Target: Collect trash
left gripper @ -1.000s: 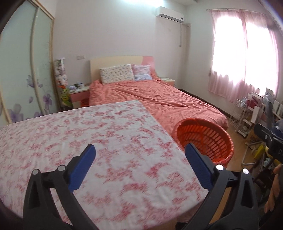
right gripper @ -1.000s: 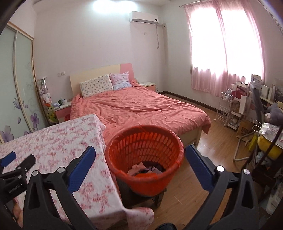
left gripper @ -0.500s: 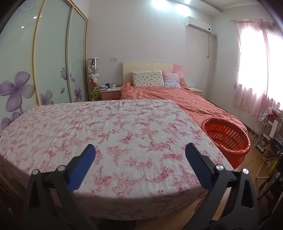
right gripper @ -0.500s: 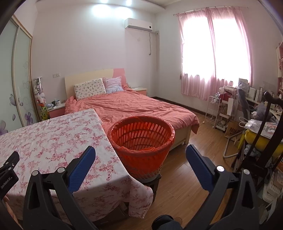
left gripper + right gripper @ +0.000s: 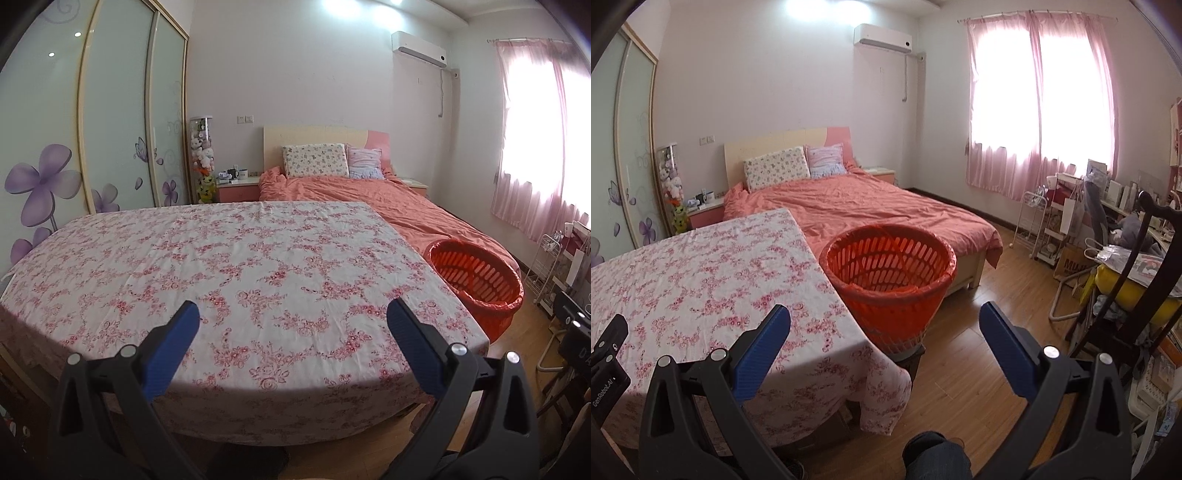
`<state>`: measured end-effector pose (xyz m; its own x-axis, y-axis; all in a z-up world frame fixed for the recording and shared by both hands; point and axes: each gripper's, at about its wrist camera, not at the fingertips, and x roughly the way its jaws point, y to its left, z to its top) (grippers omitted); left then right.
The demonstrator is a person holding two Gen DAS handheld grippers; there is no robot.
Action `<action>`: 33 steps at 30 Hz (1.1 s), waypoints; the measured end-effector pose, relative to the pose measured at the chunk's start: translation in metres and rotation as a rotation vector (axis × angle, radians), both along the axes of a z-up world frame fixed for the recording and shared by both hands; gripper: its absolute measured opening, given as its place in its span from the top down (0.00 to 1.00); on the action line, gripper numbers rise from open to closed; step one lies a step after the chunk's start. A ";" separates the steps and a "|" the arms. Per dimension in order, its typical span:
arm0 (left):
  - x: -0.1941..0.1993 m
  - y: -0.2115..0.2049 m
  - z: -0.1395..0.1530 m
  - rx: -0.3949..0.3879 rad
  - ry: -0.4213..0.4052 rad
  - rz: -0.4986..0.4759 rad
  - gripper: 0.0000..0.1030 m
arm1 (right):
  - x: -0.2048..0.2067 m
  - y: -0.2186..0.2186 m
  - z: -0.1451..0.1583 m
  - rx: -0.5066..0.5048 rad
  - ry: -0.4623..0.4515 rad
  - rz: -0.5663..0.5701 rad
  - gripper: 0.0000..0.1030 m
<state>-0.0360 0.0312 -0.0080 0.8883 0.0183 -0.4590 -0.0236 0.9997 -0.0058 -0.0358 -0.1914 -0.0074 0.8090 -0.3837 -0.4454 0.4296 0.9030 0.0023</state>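
An orange slatted plastic basket (image 5: 890,273) stands on a low stand at the right end of a table with a pink floral cloth (image 5: 701,280). It also shows in the left wrist view (image 5: 476,277). My left gripper (image 5: 291,321) is open and empty, held back over the near edge of the table (image 5: 229,266). My right gripper (image 5: 884,325) is open and empty, in front of the basket and apart from it. No trash shows on the cloth. The basket's inside is hidden from both views.
A bed with a salmon cover (image 5: 871,206) lies behind the table and basket. A wardrobe with flower-print doors (image 5: 92,122) lines the left wall. A cluttered desk, wire rack and chair (image 5: 1115,258) fill the right side. The left gripper's body (image 5: 607,354) shows at the left.
Both grippers have pulled back and up from the table and basket. The left view has swung left, showing the whole tabletop. The basket's contents have dropped out of the right view.
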 end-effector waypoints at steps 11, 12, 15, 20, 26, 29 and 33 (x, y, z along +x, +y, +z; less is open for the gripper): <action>-0.004 0.005 0.004 -0.024 0.017 0.015 0.04 | -0.005 0.005 0.008 -0.014 0.013 -0.012 0.02; -0.004 0.005 0.004 -0.024 0.020 0.017 0.04 | -0.004 0.005 0.008 -0.012 0.016 -0.010 0.02; -0.003 0.004 0.005 -0.025 0.028 0.017 0.04 | -0.003 0.006 0.008 -0.001 0.029 0.000 0.02; -0.003 0.004 0.007 -0.028 0.034 0.014 0.04 | -0.003 0.005 0.010 0.011 0.033 0.013 0.02; -0.004 0.003 0.008 -0.030 0.036 0.010 0.04 | -0.003 0.002 0.011 0.032 0.031 0.022 0.02; -0.004 0.001 0.009 -0.031 0.038 0.008 0.04 | -0.003 0.001 0.011 0.038 0.031 0.025 0.02; -0.004 0.000 0.009 -0.027 0.036 0.009 0.04 | -0.003 0.000 0.011 0.043 0.030 0.027 0.02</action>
<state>-0.0403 0.0315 0.0015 0.8708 0.0133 -0.4914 -0.0334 0.9989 -0.0322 -0.0391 -0.1912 0.0037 0.8045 -0.3419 -0.4857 0.4057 0.9135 0.0290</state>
